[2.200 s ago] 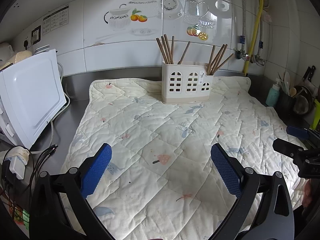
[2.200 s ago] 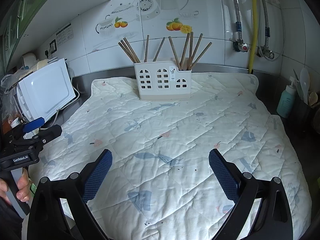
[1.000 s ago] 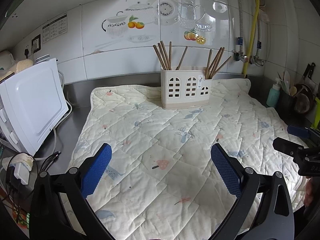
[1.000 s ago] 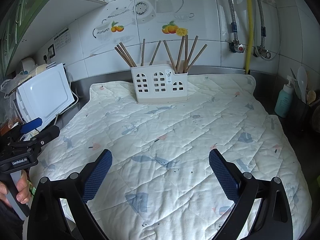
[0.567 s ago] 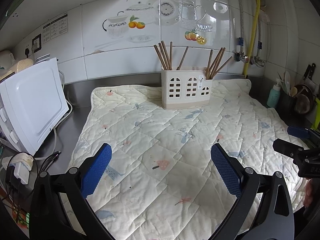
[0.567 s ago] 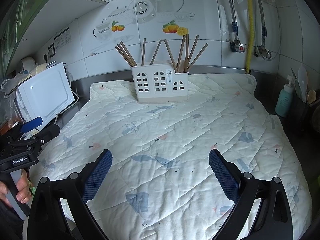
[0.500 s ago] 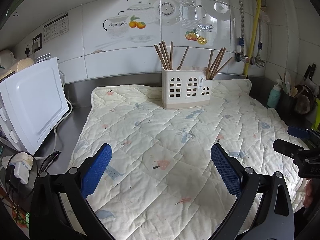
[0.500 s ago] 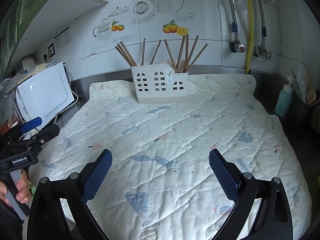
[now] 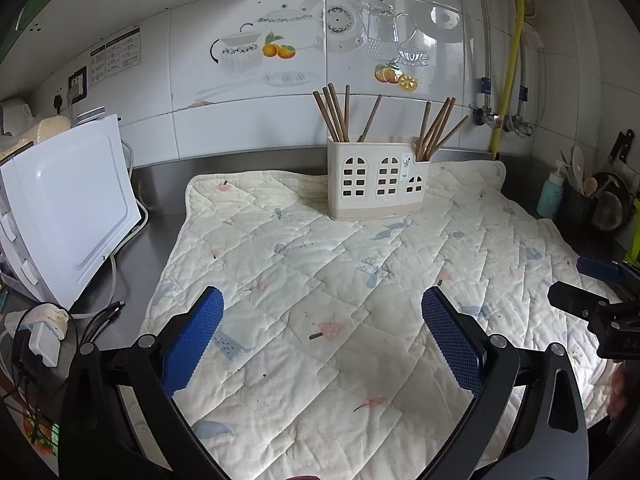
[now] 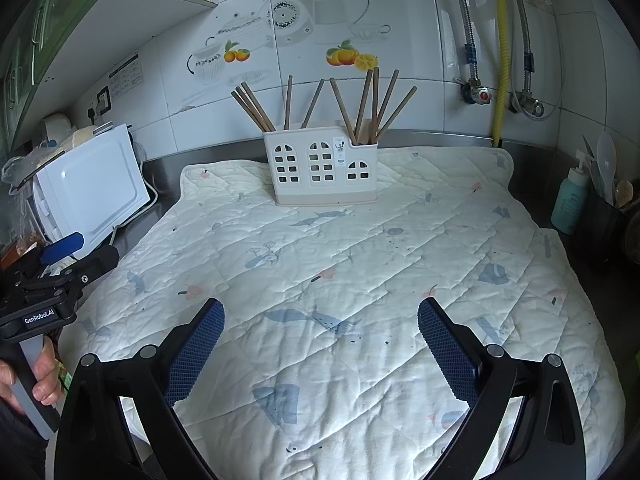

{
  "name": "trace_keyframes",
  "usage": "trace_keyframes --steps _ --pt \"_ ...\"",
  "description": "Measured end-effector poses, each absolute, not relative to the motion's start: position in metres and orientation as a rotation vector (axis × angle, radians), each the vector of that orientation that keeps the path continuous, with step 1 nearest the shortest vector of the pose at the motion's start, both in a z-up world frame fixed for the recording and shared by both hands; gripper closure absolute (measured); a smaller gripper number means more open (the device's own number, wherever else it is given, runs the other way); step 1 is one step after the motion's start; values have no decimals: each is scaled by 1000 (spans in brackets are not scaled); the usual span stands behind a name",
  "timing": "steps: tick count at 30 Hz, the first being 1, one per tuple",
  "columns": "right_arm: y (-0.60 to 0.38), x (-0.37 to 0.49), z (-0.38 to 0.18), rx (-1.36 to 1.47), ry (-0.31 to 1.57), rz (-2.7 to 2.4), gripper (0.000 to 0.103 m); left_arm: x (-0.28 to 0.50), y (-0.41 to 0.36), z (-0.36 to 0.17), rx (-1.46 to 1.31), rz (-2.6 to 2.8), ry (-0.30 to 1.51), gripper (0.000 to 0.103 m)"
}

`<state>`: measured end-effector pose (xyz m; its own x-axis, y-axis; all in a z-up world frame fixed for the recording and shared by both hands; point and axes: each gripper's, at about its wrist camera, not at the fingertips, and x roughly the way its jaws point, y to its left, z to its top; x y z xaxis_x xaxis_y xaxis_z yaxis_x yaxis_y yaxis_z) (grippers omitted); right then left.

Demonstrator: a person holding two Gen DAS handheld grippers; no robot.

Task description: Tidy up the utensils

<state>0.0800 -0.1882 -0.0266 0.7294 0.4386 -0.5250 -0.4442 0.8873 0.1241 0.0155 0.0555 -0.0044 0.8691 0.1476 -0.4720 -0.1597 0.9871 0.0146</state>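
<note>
Chopsticks [image 10: 362, 106] in holder [image 10: 320, 172] — left claw [image 10: 76, 256] reads "GenRobot.AI"

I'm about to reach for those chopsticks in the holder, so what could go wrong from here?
1. The chopsticks lean at mixed angles; pulling one may drag its neighbours.
2. The holder stands on a soft quilt, so a sideways tug could tip it.
3. Both tongs, left and right, are open and side by side; they might collide.

A white appliance [image 9: 68, 208] sits left of the quilted mat [image 9: 360, 280]; a teal bottle [image 10: 569, 200], probably soap, stands right of it.
</note>
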Motion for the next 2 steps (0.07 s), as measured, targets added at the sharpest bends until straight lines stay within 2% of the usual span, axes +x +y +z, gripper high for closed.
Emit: trace_keyframes --steps 2 --pt "-189 80 -27 -7 576 488 9 16 56 -5 -30 160 494 5"
